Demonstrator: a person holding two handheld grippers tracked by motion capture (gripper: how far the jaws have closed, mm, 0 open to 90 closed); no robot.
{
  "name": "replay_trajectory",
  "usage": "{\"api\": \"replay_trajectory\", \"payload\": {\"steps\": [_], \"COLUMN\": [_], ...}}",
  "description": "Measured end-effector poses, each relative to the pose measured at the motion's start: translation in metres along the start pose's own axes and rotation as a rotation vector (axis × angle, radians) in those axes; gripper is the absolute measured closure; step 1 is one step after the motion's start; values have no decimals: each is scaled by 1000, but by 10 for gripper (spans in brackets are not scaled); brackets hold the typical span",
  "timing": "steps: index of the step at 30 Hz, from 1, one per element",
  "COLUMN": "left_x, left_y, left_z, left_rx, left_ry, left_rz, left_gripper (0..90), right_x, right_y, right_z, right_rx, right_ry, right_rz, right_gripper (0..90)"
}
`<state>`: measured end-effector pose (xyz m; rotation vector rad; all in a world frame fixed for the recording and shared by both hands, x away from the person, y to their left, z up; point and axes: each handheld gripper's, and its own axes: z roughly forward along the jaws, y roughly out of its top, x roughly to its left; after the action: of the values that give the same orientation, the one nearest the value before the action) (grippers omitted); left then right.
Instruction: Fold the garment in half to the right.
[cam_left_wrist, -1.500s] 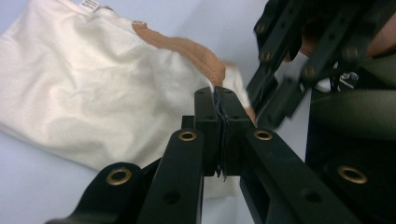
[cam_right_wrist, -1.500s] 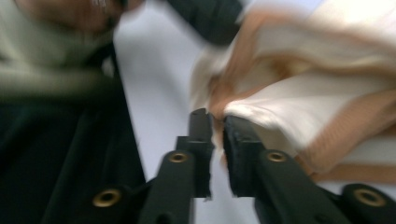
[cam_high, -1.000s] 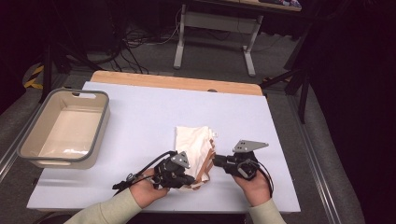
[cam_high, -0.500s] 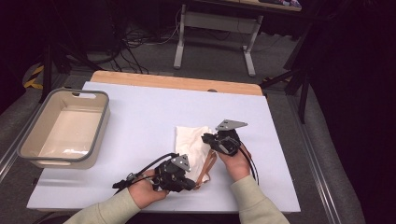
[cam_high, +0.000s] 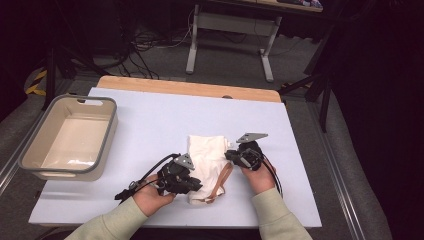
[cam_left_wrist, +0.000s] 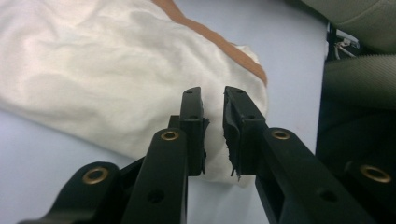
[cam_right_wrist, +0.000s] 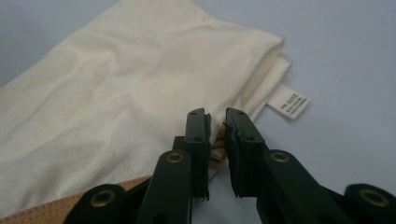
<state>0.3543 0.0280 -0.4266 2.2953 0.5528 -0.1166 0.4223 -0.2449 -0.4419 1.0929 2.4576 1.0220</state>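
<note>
Since a second ago your right tongs (cam_high: 231, 156) have slid from the near right corner of the cream cloth bag (cam_high: 207, 162) up along its right edge, while your left tongs (cam_high: 192, 184) have barely shifted and are parked at the near left part of the bag.

Left first: the left tongs (cam_left_wrist: 213, 133) have just been opening a bit. There's a narrow gap between the jaws with the bag's rounded corner sitting in it, and the pads don't look like they're pressing, so I'd call that a loosened hold, not a grip.

Just right of them the bag lies flat on the counter (cam_high: 150, 125), its tan strap (cam_high: 222, 180) looping between your two tongs.

The right tongs (cam_right_wrist: 215, 142) are nearly closed on a pinch of the bag's edge where the strap meets the cloth, with the white care tag (cam_right_wrist: 289, 102) just beyond them to the right.

What could go wrong: if you pull with the right while the left is slack, the bag will just drag or bunch up instead of unfolding. That right pinch is also thin, so a tug could slip it off.

Hard to tell: whether the right has caught one layer or both, and the bag's mouth is hidden. The grey tub (cam_high: 107, 125) far off to the left of the left tongs looks empty.
</note>
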Motion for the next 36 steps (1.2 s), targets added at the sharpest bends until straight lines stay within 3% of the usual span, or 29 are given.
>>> {"api": "replay_trajectory", "payload": {"steps": [2, 5, 8, 10, 14, 16, 22, 24, 27, 29, 34, 36], "left_x": [4, 15, 25, 29, 35, 36, 38, 40, 44, 47, 56, 59], "left_y": [-1, -3, -4, -4, -6, -6, -6, -6, -6, -5, 0, 3], "left_z": [-1, -2, -6, -8, -10, -11, -12, -11, -10, -9, -6, -3], "left_rx": [-10, -17, -38, -44, -53, -57, -66, -71, -76, -81, -83, -72], "left_ry": [23, 71, 103, 120, 132, 133, 133, 140, 145, 151, 183, 203], "left_rz": [-19, -52, -86, -95, -107, -119, -119, -122, -136, -152, -175, -182], "left_gripper": [765, 745, 699, 691, 683, 683, 682, 679, 671, 654, 610, 603], "right_x": [-4, -11, -11, -10, -6, -6, -10, -13, -14, -16, -16, -16], "right_y": [2, 6, 10, 13, 15, 15, 14, 12, 12, 11, 13, 13], "right_z": [-6, -7, 1, 10, 25, 24, 16, 19, 17, 19, 16, 19], "right_rx": [-38, -88, -107, -84, 4, 6, 6, 20, 12, 15, -35, -16], "right_ry": [-23, -42, -43, -49, -50, -37, -41, -34, -78, -69, -81, -78], "right_rz": [13, 39, 30, 43, 21, 33, 71, 86, 70, 81, 94, 84], "right_gripper": [766, 631, 526, 519, 724, 861, 874, 840, 658, 589, 552, 556]}}
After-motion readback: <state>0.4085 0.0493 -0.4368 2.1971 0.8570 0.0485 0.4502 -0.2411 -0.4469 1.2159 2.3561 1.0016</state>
